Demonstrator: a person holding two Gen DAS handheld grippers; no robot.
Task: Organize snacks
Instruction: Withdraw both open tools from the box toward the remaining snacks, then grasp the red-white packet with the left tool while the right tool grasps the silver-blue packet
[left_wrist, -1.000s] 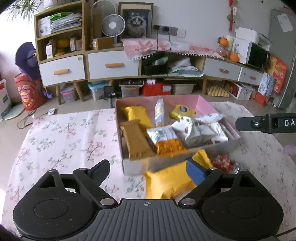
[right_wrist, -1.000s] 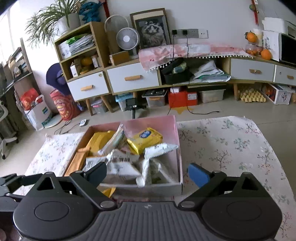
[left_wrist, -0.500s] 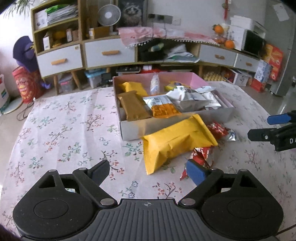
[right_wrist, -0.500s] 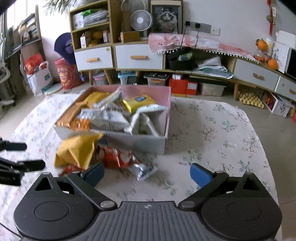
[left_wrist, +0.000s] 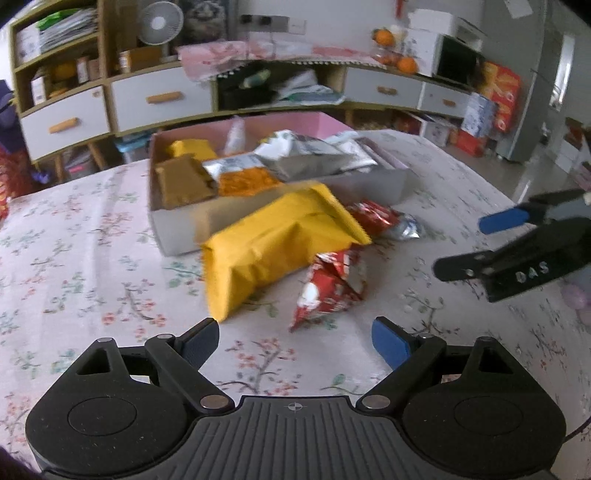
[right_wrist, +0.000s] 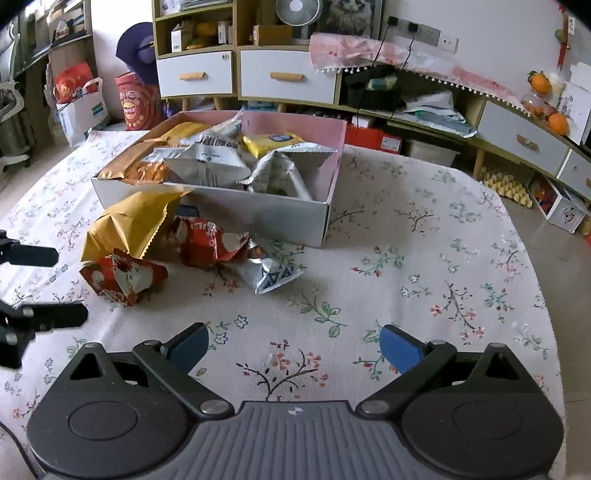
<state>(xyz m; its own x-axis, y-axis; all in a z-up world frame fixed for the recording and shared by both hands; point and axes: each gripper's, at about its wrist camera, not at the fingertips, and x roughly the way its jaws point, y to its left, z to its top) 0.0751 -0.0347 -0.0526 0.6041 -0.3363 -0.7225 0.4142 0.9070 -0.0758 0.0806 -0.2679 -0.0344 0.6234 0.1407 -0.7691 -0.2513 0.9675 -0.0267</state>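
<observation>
1. Crowding is the first risk: the cardboard box (right_wrist: 280, 214) is already heaped with packets, so anything added on top may slide back out over the low front wall.
2. Loose snacks lie on the floral tablecloth (right_wrist: 406, 258) just in front of that wall: a big yellow bag (left_wrist: 273, 247) leaning against the box, two red wrappers (right_wrist: 122, 275) (right_wrist: 208, 242) beside it, and a small silver-and-blue packet (right_wrist: 271, 275) nearest the right gripper.
3. Overlap could spoil a pick. The yellow bag touches one red wrapper, so closing on either might drag its neighbour along or pinch both.
4. Slippery foil is another worry; a grip on a crimped edge alone would probably let the packet swing or drop on the way to the box.
5. Collision is possible too, since both tools face the same small cluster from opposite sides, and reaching together would bring their fingers close.
6. The left gripper (left_wrist: 295, 339) tilts down toward the table, its fingers spread wide with nothing between them; the nearer red wrapper sits just ahead of its tips.
7. The right gripper (right_wrist: 293, 347) is angled down likewise, fingers wide apart and empty, over bare cloth with the silver-and-blue packet a little way ahead.
</observation>
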